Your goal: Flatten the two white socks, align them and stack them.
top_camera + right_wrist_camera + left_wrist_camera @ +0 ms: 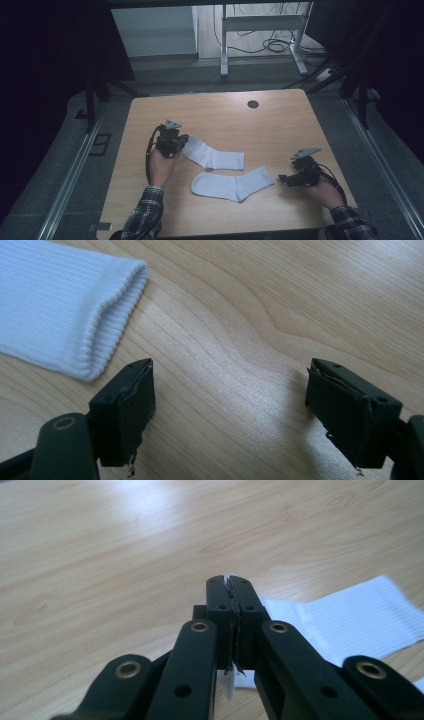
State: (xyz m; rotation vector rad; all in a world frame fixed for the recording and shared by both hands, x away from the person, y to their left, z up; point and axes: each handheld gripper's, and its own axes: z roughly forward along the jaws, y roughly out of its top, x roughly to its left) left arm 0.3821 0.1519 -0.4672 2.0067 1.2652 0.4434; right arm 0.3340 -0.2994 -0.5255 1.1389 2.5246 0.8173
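Two white socks lie on the wooden table (pixel 280 125). My left gripper (pixel 182 142) is at the left end of the farther sock (pixel 216 158), tipped down to the table. In the left gripper view its jaws (pixel 230 582) are shut, with a thin edge of that white sock (pixel 350 615) pinched between the pads. The nearer sock (pixel 232 184) lies flat, its ribbed cuff (pixel 100 325) pointing at my right gripper (pixel 283 178). That gripper (pixel 230 385) stands open just off the cuff, low over bare wood, with nothing between its fingers.
A round black hole (pixel 253 104) sits near the table's far edge. Beyond the table stand a metal desk frame (pixel 260 25) and floor cables (pixel 275 46). Dark curtains close off both sides. Bare wood stretches across the far half of the table.
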